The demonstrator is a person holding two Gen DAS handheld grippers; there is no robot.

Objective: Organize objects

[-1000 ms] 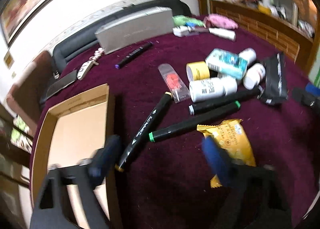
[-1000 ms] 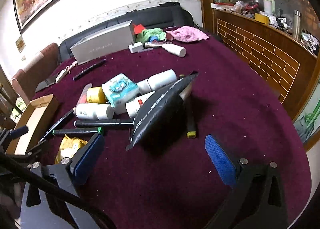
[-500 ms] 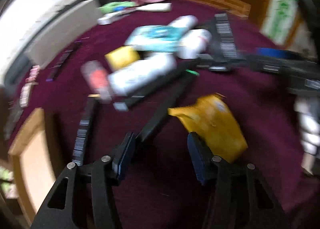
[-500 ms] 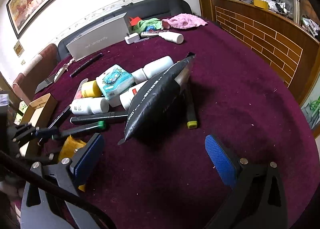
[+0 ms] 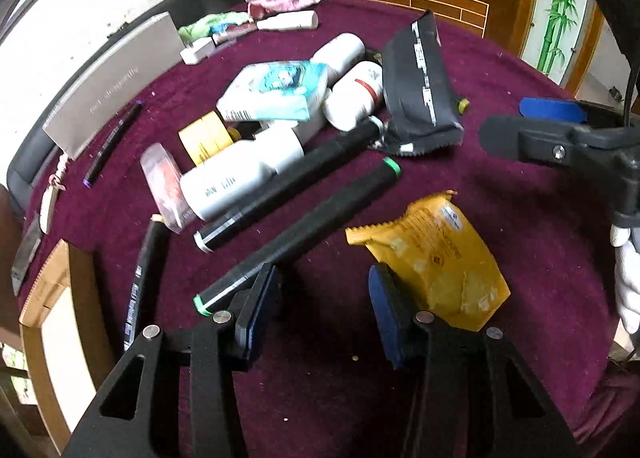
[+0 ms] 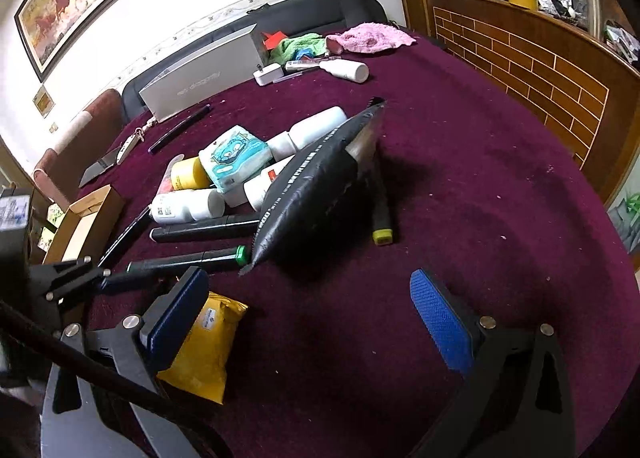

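Observation:
My left gripper (image 5: 324,282) hovers low over the purple cloth with its jaws closing and only bare cloth between them. Its left pad (image 5: 260,298) sits at the near end of the green-capped black marker (image 5: 304,234). Its right pad (image 5: 384,310) is at the near edge of the yellow packet (image 5: 436,258). Neither pad presses on anything. My right gripper (image 6: 308,286) stands open over bare cloth, with the yellow packet (image 6: 204,342) beside its left finger and the black pouch (image 6: 316,186) ahead of it.
A pile of white bottles (image 5: 240,178), a tissue pack (image 5: 276,94), a yellow tape roll (image 5: 204,134) and more markers lies mid-table. An open cardboard box (image 5: 52,298) sits at the left edge. A grey box (image 6: 204,74) and cloths stand at the back.
My left gripper has swung right, from beside the cardboard box to the green-capped marker and the yellow packet, rolled, and narrowed its jaws. The right gripper has hardly moved.

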